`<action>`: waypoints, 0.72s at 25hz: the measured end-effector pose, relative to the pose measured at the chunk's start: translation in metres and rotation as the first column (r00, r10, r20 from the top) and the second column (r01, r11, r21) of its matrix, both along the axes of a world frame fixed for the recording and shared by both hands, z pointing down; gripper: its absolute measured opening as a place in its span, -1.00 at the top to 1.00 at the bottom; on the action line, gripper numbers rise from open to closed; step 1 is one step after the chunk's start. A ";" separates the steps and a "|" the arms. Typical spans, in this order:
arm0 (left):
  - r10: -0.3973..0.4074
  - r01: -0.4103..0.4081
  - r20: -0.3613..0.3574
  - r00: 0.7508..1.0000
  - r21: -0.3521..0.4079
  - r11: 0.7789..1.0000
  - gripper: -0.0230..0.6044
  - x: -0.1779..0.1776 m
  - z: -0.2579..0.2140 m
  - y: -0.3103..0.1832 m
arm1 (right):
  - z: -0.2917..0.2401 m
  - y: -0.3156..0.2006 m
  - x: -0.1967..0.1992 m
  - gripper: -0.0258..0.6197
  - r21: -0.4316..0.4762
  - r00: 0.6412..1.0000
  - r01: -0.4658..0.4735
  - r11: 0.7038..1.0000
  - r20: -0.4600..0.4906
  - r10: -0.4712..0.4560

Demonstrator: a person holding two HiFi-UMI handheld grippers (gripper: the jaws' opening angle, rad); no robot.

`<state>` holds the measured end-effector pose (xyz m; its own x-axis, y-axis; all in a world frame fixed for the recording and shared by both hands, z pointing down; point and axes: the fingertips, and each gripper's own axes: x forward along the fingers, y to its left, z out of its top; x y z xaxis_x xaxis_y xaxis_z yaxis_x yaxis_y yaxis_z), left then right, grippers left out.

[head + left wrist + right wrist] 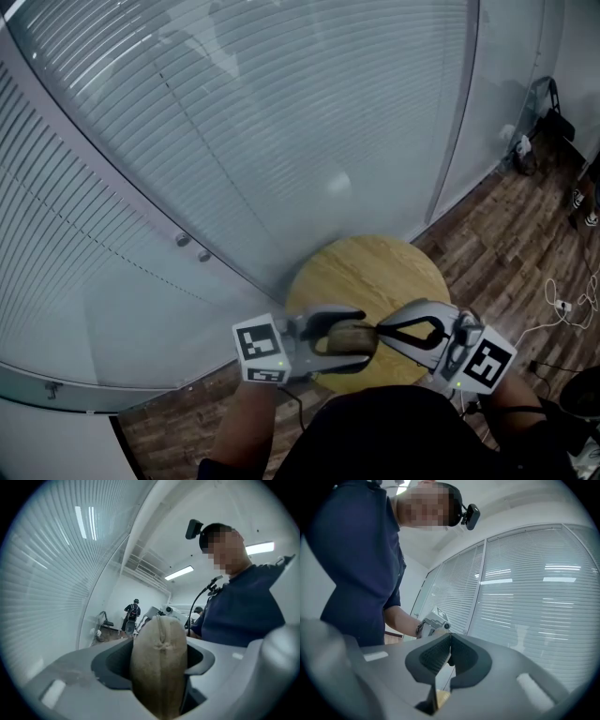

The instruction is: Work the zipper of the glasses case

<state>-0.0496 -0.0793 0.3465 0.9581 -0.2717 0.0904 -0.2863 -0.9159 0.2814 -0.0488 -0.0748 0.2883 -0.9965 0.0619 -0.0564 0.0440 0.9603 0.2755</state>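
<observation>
tan case (pixel 159 667) is clamped between the jaws of the left gripper (pixel 354 342), above a round wooden table (pixel 375 272). the right gripper (pixel 380 330) is pressed together at the case's end; no zipper pull can be made out there.

The glasses case (pixel 348 338), a rounded tan fabric case with its zipper seam running down the middle, hangs level over the round wooden worktop (pixel 370 272), clamped between the left gripper's (pixel 359 343) jaws

Head view steeply down; left tongs (pixel 362 340) and right tongs (pixel 380 330) views level.
</observation>
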 end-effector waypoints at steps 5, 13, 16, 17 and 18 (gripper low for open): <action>0.028 -0.030 -0.103 0.994 -0.026 0.999 -0.03 0.008 -0.004 0.007 | -0.006 0.002 0.013 0.88 -0.014 0.999 0.035 0.999 0.018 -0.035; -0.033 0.021 -0.301 0.953 -0.044 0.999 -0.02 -0.016 -0.030 -0.004 | -0.009 -0.001 0.024 0.89 -0.032 0.997 0.035 0.999 0.064 -0.033; -0.058 0.042 -0.374 0.926 -0.051 0.998 -0.02 -0.027 -0.044 -0.012 | -0.013 -0.004 0.021 0.89 -0.032 0.996 0.030 0.999 0.081 -0.028; -0.062 0.047 -0.388 0.919 -0.050 0.998 -0.01 -0.030 -0.047 -0.013 | -0.015 -0.005 0.019 0.89 -0.027 0.996 0.027 0.999 0.085 -0.025; -0.066 0.051 -0.401 0.914 -0.048 0.998 -0.01 -0.033 -0.050 -0.014 | -0.016 -0.004 0.018 0.89 -0.019 0.996 0.022 1.000 0.087 -0.020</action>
